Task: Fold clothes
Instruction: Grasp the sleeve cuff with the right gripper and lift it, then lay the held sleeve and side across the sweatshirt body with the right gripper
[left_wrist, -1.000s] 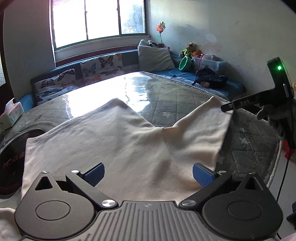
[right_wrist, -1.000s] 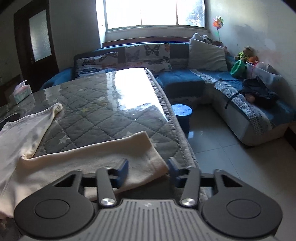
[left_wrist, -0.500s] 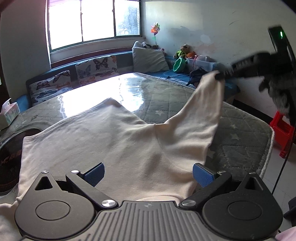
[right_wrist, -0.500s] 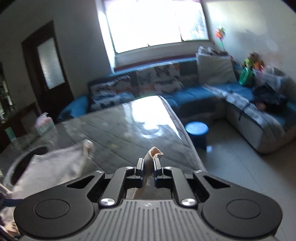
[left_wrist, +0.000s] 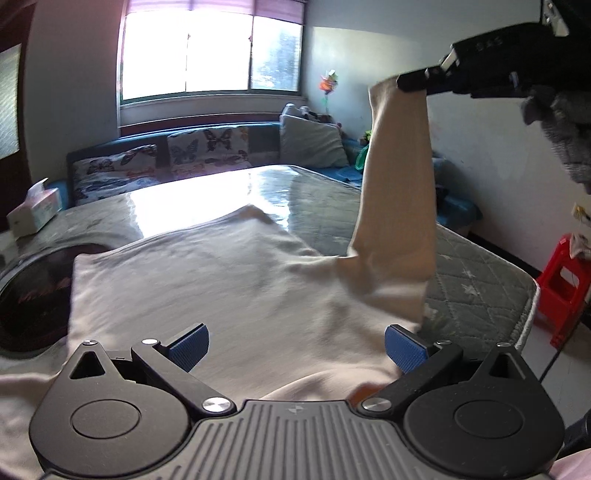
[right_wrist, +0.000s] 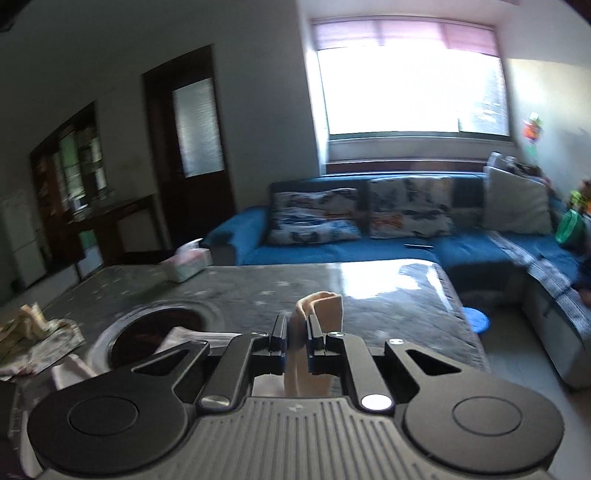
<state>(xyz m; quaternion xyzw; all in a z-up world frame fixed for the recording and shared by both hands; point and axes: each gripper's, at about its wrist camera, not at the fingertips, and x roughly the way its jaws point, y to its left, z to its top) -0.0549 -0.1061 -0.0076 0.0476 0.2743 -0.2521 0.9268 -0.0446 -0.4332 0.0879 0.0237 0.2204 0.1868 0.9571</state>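
A cream long-sleeved garment lies spread on the quilted grey table. Its right sleeve hangs stretched upward from the table. My right gripper is high at the upper right of the left wrist view, shut on the sleeve's cuff. In the right wrist view the cuff sticks up between the shut fingers of the right gripper. My left gripper hovers low over the garment's near hem, open, its blue pads wide apart with only flat cloth below.
A tissue box sits at the table's far left, beside a dark round inset. A blue sofa with butterfly cushions runs under the window. A red stool and a blue stool stand off the table's right side.
The right gripper closed on the sleeve cuff at the table's right edge and lifted it high, so the sleeve now hangs upright. The left gripper shifted slightly and stayed open over the hem.
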